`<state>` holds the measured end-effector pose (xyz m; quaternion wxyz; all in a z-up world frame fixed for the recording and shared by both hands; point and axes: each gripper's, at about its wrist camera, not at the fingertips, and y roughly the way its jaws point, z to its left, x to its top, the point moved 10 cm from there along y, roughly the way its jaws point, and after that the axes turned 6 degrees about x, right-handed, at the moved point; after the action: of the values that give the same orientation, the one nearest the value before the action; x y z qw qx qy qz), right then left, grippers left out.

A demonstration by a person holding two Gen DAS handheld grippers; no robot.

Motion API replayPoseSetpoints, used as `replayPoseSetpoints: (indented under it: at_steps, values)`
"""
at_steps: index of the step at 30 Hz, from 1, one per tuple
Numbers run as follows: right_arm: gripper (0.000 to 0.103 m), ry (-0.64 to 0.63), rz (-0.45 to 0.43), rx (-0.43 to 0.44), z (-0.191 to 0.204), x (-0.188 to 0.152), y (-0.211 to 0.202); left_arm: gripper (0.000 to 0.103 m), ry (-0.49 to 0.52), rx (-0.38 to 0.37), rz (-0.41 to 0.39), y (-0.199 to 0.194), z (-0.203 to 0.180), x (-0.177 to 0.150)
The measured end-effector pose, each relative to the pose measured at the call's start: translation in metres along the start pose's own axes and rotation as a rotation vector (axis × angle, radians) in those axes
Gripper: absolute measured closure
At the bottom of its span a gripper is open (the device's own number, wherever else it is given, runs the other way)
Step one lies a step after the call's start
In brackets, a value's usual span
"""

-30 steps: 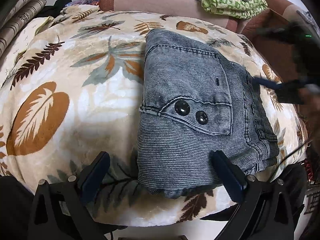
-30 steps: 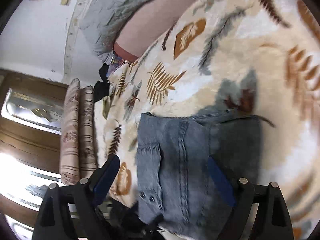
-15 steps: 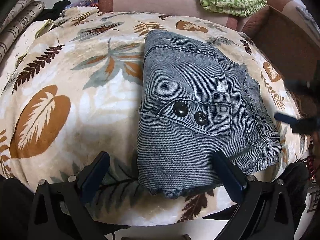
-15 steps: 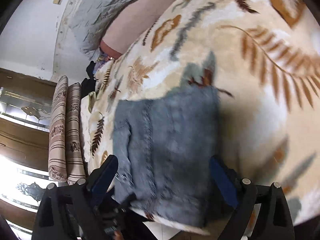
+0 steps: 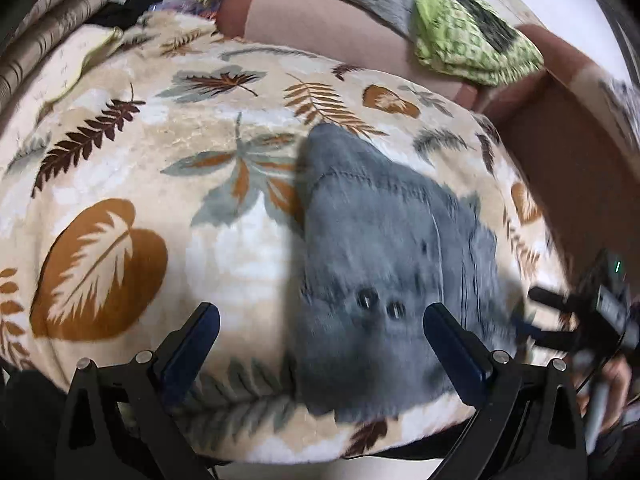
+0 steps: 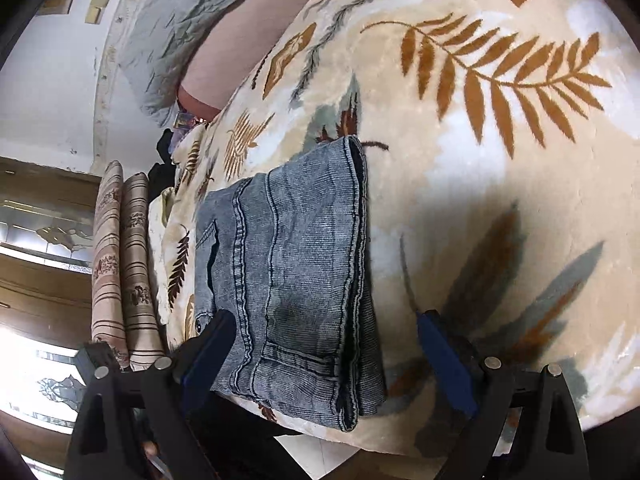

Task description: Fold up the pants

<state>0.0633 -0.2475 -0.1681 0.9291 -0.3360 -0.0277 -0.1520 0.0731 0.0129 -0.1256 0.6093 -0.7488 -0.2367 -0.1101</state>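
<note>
Since a second ago both my tongs are pulling back toward the near edge, so the folded grey-blue denim pants (image 5: 384,264) are sliding lower and blurring in the left view, while my right tongs (image 5: 532,316) are dropping to four o'clock beside the bundle. Both my left tongs (image 5: 320,344) and right tongs (image 6: 320,352) are hanging spread wide and gripping nothing, with the pants lying on the cream leaf-print plush blanket (image 6: 500,184) near its six o'clock edge. I am judging the denim thick, fairly heavy and floppy rather than slippery, so I am planning to pinch the stacked hem edge (image 6: 356,280) through all layers.
</note>
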Motion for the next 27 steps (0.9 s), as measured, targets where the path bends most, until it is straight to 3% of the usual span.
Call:
replayPoseSetpoints:
  at_steps: [4, 8, 11, 15, 17, 20, 22, 27]
  values:
    - [0.009, 0.019, 0.016, 0.014, 0.000, 0.001, 0.009, 0.001, -0.027, -0.076, 0.083, 0.030, -0.005, 0.019]
    - [0.009, 0.043, 0.054, 0.126, 0.019, 0.001, 0.021, 0.001, -0.015, -0.167, 0.134, 0.049, -0.024, 0.029]
    - [0.008, 0.032, 0.057, 0.035, 0.008, 0.008, 0.033, 0.002, 0.010, -0.157, 0.173, 0.067, -0.031, 0.027]
    - [0.008, 0.032, 0.077, 0.088, 0.023, 0.008, 0.042, 0.002, 0.053, -0.134, 0.151, 0.071, -0.037, 0.024]
    - [0.008, 0.003, 0.082, 0.094, 0.032, 0.006, 0.044, 0.006, 0.075, -0.116, 0.140, 0.071, -0.038, 0.023]
    - [0.011, 0.000, 0.084, 0.064, 0.021, 0.008, 0.048, 0.025, 0.103, -0.113, 0.133, 0.072, -0.042, 0.024]
    - [0.010, 0.086, 0.057, 0.088, 0.011, 0.012, 0.048, 0.028, 0.114, -0.095, 0.132, 0.073, -0.045, 0.025]
    - [0.010, -0.024, 0.091, 0.007, 0.024, 0.006, 0.058, 0.038, 0.127, -0.083, 0.121, 0.076, -0.043, 0.026]
